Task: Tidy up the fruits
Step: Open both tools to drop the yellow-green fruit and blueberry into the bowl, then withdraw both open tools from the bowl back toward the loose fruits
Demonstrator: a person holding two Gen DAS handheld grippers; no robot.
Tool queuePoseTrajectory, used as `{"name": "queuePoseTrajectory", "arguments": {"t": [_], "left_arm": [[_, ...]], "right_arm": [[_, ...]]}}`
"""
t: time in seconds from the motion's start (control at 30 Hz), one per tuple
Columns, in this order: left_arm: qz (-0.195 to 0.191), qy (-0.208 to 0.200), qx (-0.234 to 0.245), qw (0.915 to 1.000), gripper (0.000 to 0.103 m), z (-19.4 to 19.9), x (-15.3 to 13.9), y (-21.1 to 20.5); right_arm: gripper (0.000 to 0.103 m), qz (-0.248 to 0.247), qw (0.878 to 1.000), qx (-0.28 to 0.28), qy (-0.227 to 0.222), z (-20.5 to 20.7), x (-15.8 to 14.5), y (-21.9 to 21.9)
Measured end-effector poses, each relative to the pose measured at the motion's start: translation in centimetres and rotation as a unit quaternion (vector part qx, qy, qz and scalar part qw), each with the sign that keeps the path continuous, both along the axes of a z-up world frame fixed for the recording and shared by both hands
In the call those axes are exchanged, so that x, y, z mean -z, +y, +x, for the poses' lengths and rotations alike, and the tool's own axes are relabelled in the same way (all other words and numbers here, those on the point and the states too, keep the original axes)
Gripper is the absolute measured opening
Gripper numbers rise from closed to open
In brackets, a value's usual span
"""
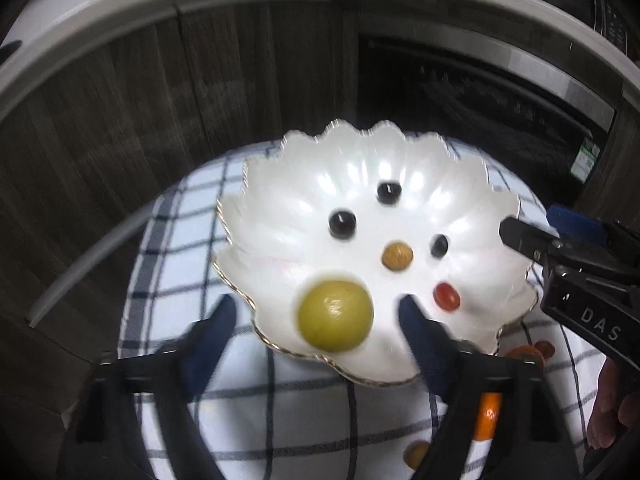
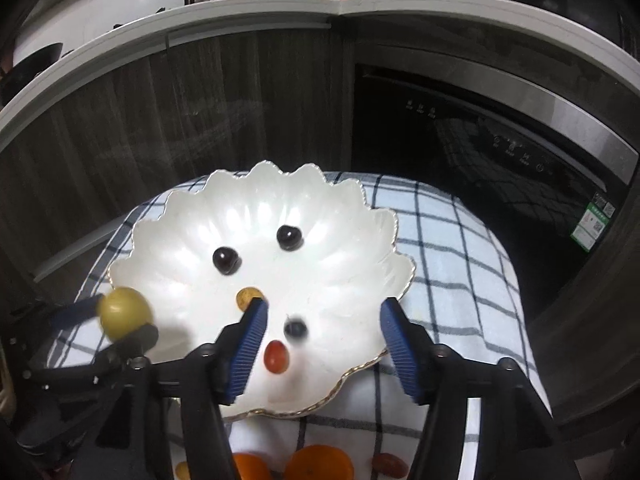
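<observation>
A white scalloped bowl point(image 1: 360, 168) point(image 2: 192, 220) sits on a checked cloth. It holds two dark cherries point(image 1: 342, 224) point(image 2: 226, 260), a blueberry point(image 1: 439, 245) point(image 2: 296, 329), a brown fruit point(image 1: 397, 256) point(image 2: 247, 297) and a red grape tomato point(image 1: 447, 297) point(image 2: 276, 356). A green round fruit point(image 1: 335, 316) point(image 2: 125, 313) sits between my left gripper's point(image 1: 320, 312) open fingers, over the bowl's near rim. My right gripper point(image 2: 324, 316) is open and empty above the bowl; it also shows in the left wrist view point(image 1: 520, 236).
Oranges point(image 2: 316, 462) point(image 1: 486, 416) and small red and yellow fruits point(image 2: 390, 464) lie on the checked cloth point(image 2: 460, 264) near the bowl. Dark wood cabinets point(image 2: 200, 112) and a black oven point(image 2: 480, 140) stand behind, under a grey counter.
</observation>
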State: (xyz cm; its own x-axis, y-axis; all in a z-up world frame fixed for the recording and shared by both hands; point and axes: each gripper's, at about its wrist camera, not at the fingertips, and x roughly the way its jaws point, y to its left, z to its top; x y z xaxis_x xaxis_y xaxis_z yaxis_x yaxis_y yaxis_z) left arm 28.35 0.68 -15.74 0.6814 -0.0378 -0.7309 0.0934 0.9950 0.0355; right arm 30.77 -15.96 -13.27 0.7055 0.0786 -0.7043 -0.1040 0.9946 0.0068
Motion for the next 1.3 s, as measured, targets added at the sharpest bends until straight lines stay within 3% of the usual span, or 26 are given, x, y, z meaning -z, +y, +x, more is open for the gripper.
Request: {"name": "queuePoseTrajectory", "arguments": {"t": [0.27,1.3], "left_arm": [[-0.008,-0.012,-0.006,0.9999,0.097,-0.2,-1.2,0.3],[-0.01,-0.045,-0.002,0.9989,0.097,-3.8,-4.5,-1.8]], "right_arm": [[0.084,0.003,1.0,0.025,-0.018,-0.3,-0.9,-0.8],[0.085,0.006,0.997,0.049,-0.051,-4.1,-3.6,-4.5]]}}
